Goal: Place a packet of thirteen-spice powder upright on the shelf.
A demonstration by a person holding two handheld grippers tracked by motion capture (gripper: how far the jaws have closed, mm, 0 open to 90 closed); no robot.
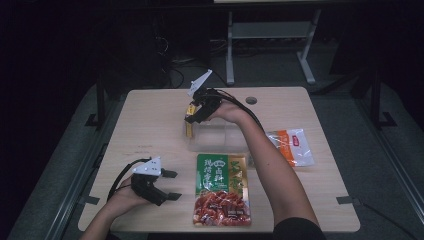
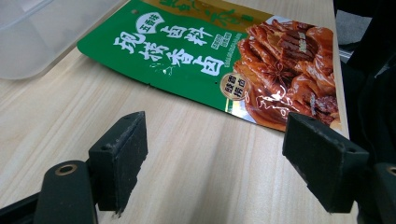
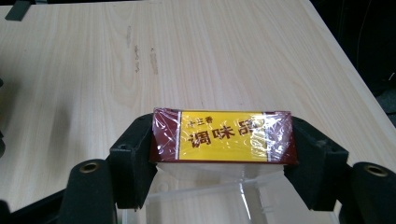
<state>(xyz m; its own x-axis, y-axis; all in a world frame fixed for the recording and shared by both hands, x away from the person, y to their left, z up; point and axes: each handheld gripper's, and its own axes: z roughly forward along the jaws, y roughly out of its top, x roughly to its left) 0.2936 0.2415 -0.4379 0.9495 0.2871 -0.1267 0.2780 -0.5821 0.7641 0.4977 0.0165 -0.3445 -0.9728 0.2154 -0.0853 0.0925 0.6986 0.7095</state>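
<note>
My right gripper is shut on a small yellow and dark red seasoning packet wrapped in clear film, gripping it by its two short ends. In the high view that gripper holds the packet upright over the far left corner of a clear plastic container. The container's rim shows just below the packet. My left gripper rests near the table's front left, open with nothing between its jaws. From its own view, the left gripper faces a green and red sauce pouch.
The green and red pouch lies flat in front of the container. A white and orange pouch lies to the right of the person's forearm. The clear container sits beyond the pouch. A round cable hole marks the far table edge.
</note>
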